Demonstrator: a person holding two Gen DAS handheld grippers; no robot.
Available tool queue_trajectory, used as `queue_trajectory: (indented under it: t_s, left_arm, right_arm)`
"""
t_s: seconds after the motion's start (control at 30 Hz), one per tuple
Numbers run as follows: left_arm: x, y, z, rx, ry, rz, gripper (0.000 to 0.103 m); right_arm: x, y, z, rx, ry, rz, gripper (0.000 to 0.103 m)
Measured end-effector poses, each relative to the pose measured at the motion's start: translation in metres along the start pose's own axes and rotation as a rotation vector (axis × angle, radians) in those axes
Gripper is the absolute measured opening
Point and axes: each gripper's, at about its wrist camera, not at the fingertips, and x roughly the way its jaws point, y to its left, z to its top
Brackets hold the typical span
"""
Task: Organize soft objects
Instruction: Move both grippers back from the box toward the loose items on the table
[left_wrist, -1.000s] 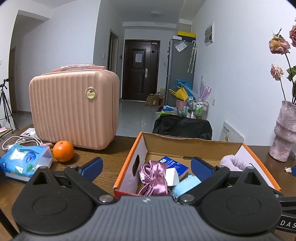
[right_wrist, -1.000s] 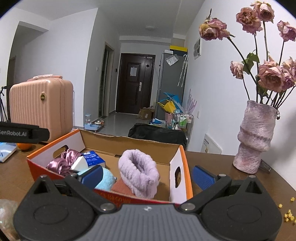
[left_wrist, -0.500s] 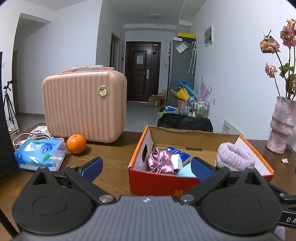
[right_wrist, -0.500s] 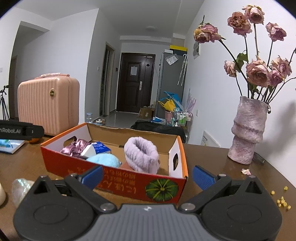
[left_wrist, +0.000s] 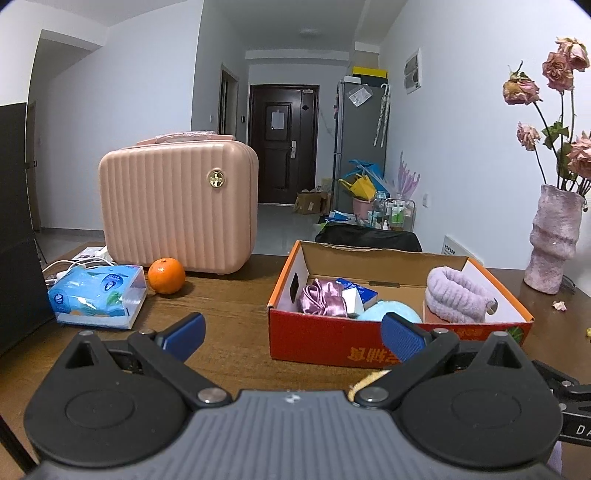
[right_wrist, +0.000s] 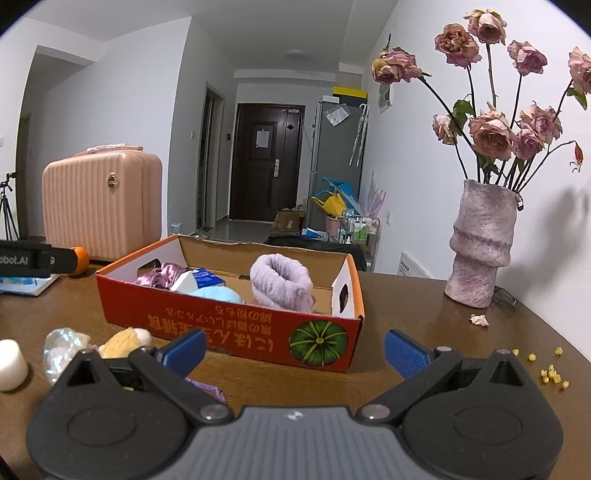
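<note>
Dark wooden desk (right_wrist: 406, 314) in white-walled room, orange cardboard box (right_wrist: 236, 328) mid-desk, bare wood right. Left hand-held gripper (left_wrist: 291, 332) and right hand-held gripper (right_wrist: 295, 347) both wide, empty.

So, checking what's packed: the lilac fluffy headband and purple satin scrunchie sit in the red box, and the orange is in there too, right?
Not quite. The headband and scrunchie are in the box, but the orange sits on the table beside the pink case, as the left wrist view shows.

Left gripper (left_wrist: 291, 330) held level with blue-padded fingers (left_wrist: 400, 334) spread wide, nothing gripped, right gripper (right_wrist: 295, 349) likewise held level, jaws parted, nothing between them
</note>
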Motion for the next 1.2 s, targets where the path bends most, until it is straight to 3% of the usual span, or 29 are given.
queue_trajectory:
  t_s: [1.2]
  left_arm:
    - [-0.071,0.016,-0.042,0.012,0.004,-0.055,0.103]
  right_arm:
    - [-0.063,0.011,-0.041,0.016,0.018,0.036,0.103]
